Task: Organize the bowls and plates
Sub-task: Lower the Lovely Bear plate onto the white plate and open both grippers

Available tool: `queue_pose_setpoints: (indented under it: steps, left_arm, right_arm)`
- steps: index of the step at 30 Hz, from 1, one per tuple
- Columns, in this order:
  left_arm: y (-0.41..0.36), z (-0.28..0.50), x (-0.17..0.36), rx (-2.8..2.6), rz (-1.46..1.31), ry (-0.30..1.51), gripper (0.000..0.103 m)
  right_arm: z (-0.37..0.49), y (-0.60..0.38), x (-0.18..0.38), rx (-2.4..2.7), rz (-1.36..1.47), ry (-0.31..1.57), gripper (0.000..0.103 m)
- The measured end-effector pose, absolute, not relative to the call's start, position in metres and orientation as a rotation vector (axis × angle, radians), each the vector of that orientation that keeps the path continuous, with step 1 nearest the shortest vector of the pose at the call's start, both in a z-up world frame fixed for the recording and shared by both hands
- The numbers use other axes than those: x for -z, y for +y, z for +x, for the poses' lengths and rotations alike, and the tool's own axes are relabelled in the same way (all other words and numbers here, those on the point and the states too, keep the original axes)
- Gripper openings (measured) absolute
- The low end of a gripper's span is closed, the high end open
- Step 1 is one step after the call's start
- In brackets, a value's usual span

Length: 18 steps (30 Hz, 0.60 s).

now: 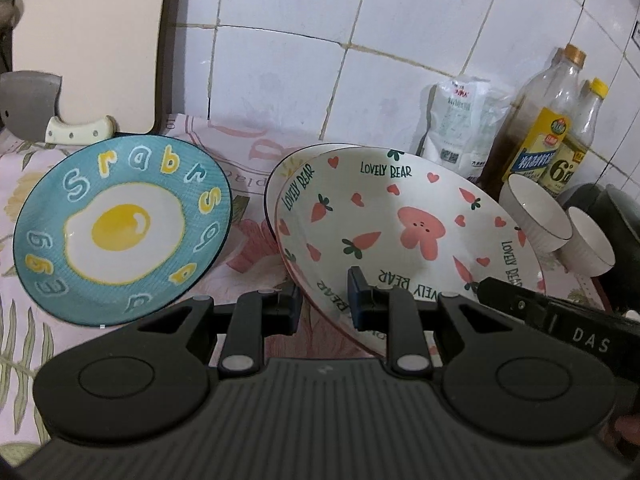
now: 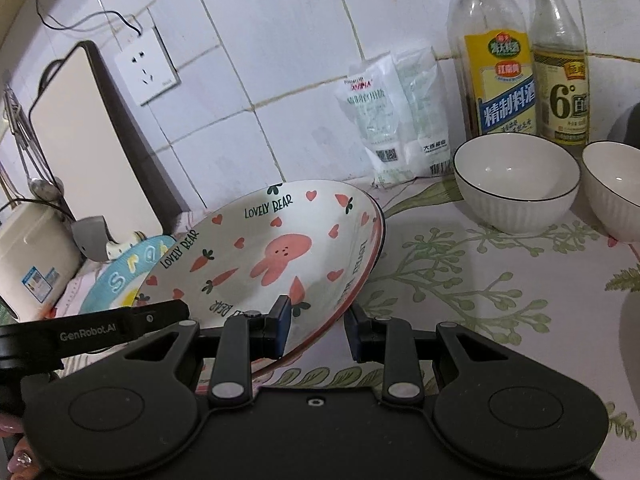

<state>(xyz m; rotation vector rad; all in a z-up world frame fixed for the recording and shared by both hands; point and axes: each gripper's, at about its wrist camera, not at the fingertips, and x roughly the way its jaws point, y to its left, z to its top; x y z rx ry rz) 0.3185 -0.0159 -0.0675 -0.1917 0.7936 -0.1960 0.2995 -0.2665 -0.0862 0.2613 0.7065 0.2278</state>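
Plates crowd my two wrist views on a floral-print cloth [image 1: 24,332] over the counter. Far left, I see a round glazed blue plate [image 1: 120,224] painted with a fried egg and ringed by bubble letters; the right camera catches only a sliver of it behind the bear plate. Next, a glossy white plate with a pink bear, carrots and hearts [image 1: 400,216] sits tilted, lifted at its near edge, with a second white rim [image 1: 280,168] peeking from behind it. My left gripper [image 1: 324,300] pinches that bear plate's near rim, one pad inside and one under, jaws nearly closed; my right gripper [image 2: 316,328] clamps the same rim further along, its jaws also narrow. Only the right view shows the wall socket [image 2: 146,66] and leaning cutting board [image 2: 80,136] whole. Right of the plates stand two ribbed white bowls with dark rims [image 2: 516,184], the second [image 2: 612,188] cut off by the frame, then a crinkled white packet [image 2: 396,116] and two clear bottles [image 2: 496,56] against the tiled wall [image 1: 400,40].
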Motion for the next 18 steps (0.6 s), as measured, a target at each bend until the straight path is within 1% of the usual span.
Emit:
queue_pose_setpoints:
  steps: [4,9,13,18]
  left_arm:
    - [-0.015,0.329,0.070,0.196,-0.200,0.841,0.021]
    - [-0.019,0.332,0.070,0.184,-0.183,0.852,0.022]
    - [-0.022,0.341,0.066,0.160,-0.189,0.904,0.022]
    - [-0.025,0.356,0.066,0.148,-0.180,0.951,0.022]
  right_arm:
    - [0.310,-0.266,0.090,-0.230,0.249,0.752,0.034]
    - [0.314,-0.268,0.091,-0.240,0.256,0.769,0.034]
    - [0.320,-0.268,0.090,-0.243,0.262,0.776,0.034]
    - [0.331,-0.266,0.091,-0.234,0.242,0.790,0.037]
